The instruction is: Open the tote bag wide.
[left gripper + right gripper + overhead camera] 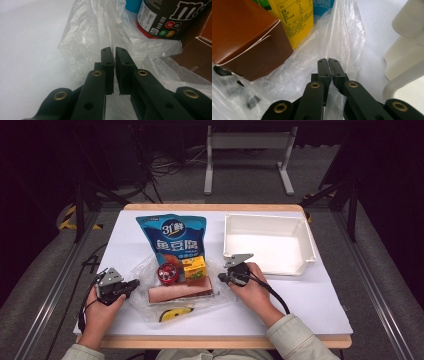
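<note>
On the white table (320, 295), an m&m's can (172, 17) lies in plastic bag (100, 32).

Clear plastic bag (150, 270); crumpled, seemingly flat on table.

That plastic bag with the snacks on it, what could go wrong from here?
The right claw pinches only a thin fold of the plastic bag, so the film might tear or slip free. The left claw shows a narrow gap and may lose its edge. Pulling could topple the chocolate can or yellow carton.
</note>
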The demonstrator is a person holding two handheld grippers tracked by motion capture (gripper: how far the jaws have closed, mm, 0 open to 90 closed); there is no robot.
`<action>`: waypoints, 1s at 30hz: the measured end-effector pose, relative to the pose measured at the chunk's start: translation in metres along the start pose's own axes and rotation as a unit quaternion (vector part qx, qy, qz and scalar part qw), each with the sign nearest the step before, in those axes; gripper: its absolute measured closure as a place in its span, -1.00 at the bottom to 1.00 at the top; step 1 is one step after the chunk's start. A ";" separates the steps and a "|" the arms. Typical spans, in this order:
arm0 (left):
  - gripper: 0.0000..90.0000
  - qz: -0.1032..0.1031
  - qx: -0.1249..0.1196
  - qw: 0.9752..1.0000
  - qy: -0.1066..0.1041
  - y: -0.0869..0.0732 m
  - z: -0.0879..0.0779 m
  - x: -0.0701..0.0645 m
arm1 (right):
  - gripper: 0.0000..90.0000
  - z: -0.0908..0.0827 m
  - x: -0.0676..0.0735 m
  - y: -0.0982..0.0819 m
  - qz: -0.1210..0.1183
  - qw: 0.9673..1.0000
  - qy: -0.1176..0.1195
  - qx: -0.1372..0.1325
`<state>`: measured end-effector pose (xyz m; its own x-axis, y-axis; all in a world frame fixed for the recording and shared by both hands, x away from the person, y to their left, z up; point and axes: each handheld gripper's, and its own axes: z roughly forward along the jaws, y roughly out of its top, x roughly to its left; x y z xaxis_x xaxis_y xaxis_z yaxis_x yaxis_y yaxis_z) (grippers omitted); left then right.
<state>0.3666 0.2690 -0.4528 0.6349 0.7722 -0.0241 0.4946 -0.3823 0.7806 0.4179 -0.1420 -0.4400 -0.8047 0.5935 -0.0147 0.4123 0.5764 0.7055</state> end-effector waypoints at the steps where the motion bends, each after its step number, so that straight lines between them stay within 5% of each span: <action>1: 0.74 -0.002 -0.004 1.000 0.000 -0.001 -0.001 0.000 | 0.95 -0.001 0.000 0.001 0.000 1.000 0.003 0.000; 9: 0.30 -0.027 -0.034 0.999 -0.018 -0.008 -0.011 0.005 | 0.56 -0.018 0.006 0.008 -0.012 0.999 0.014 -0.032; 18: -0.09 -0.033 -0.048 0.998 -0.026 -0.007 -0.016 -0.002 | 0.20 -0.045 0.008 0.020 -0.016 0.996 0.032 -0.081; 22: -0.30 -0.036 -0.053 0.998 -0.019 -0.006 -0.019 -0.004 | -0.09 -0.059 0.009 0.028 -0.012 0.992 0.045 -0.116; 30: -0.50 -0.045 -0.072 0.996 -0.015 -0.004 -0.024 -0.003 | -0.35 -0.074 0.014 0.039 -0.011 0.987 0.050 -0.153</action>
<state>0.3477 0.2804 -0.4408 0.6103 0.7839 -0.1147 0.4608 -0.2335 0.8563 0.3910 -0.1530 -0.3600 -0.8564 0.5156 0.0262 0.2576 0.3827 0.8872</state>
